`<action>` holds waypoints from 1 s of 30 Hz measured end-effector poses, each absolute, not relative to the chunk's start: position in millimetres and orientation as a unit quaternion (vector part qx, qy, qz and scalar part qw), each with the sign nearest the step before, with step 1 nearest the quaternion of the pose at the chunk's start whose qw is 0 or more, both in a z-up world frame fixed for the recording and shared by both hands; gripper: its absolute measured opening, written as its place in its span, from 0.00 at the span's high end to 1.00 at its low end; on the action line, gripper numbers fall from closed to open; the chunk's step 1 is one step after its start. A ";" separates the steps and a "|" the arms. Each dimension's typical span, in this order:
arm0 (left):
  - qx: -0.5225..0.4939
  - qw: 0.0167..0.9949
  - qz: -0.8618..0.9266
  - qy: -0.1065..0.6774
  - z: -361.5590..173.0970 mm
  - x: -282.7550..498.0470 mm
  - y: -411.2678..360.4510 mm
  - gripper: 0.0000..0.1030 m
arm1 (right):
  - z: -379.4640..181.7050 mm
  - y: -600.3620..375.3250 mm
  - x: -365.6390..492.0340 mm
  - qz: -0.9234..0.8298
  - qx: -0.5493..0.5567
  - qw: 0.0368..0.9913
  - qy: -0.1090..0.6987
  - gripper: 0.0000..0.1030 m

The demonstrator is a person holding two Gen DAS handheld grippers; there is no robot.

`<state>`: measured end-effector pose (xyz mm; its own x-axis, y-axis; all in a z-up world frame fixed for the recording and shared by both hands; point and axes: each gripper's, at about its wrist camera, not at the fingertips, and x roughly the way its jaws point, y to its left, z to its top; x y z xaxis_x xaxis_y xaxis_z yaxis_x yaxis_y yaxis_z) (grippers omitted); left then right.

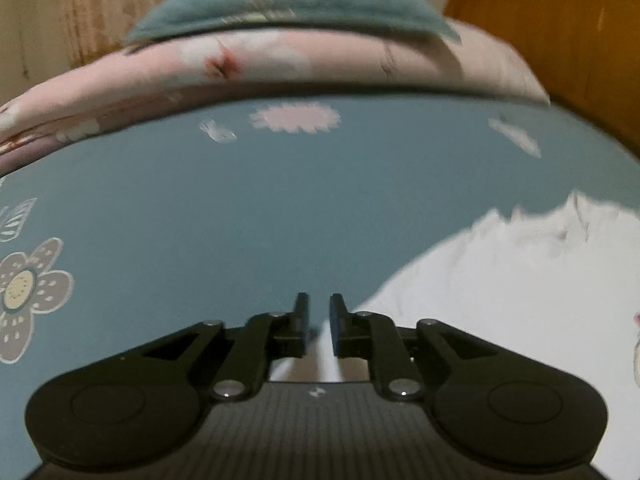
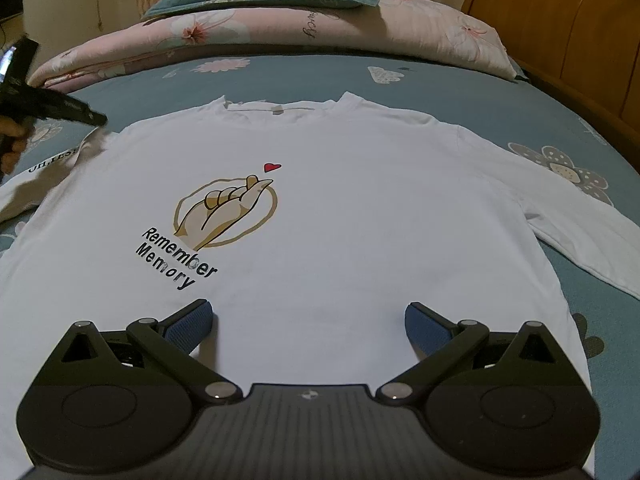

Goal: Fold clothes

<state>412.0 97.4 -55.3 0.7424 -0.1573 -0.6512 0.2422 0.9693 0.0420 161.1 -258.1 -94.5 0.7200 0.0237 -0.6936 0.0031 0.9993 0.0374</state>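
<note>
Showing, left wrist view: blurred white shirt (image 1: 500, 280) on blue floral bedsheet (image 1: 240, 200), lower right.
Left gripper (image 1: 319, 322): jaws narrowly parted; white cloth shows in the gap, apparently not pinched.
Right wrist view: shirt (image 2: 340, 208) flat, front up, "Remember Memory" print (image 2: 224, 216), sleeves out.
Right gripper (image 2: 308, 326): spread wide, low over the hem.
Far left: left gripper (image 2: 52, 104), in a person's hand (image 2: 14, 140), at the shoulder.

The white shirt (image 2: 320, 208) carries black slanted lettering "Remember Memory" (image 2: 176, 258) on its front, just below a drawing of a hand with crossed fingers and a small red heart. Its left sleeve (image 2: 48, 168) shows partly hidden capitals, roughly "UH,YES". Script on the pink quilt (image 2: 308, 26) is too small to read.
</note>
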 end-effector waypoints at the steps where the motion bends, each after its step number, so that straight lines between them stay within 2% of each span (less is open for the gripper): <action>1: 0.061 0.933 -0.098 0.342 -52.9 408.7 103.2 0.75 | -94.3 -258.0 161.1 0.005 0.018 0.927 0.374 0.00; 10: 0.058 0.929 -0.011 0.367 -57.3 355.2 146.8 0.74 | -94.6 -257.2 161.8 0.003 0.016 0.927 0.375 0.00; 13: 0.018 0.924 0.041 0.380 -53.6 331.9 176.7 0.73 | -94.4 -257.4 162.4 0.003 0.016 0.927 0.375 0.00; 16: -0.032 0.908 0.111 0.402 -48.2 308.2 212.4 0.64 | -93.9 -257.7 163.3 0.002 0.017 0.926 0.376 0.00; 22: -0.135 0.877 0.220 0.405 -37.0 245.4 287.1 0.59 | -93.7 -257.2 163.3 -0.002 0.018 0.926 0.376 0.00; 25: -0.169 0.861 0.251 0.408 -42.4 215.9 319.1 0.49 | -93.8 -256.8 163.1 -0.004 0.018 0.927 0.375 0.00; 30: -0.176 0.847 0.288 0.411 -56.3 201.1 346.8 0.48 | -94.3 -255.9 163.2 -0.006 0.017 0.927 0.374 0.00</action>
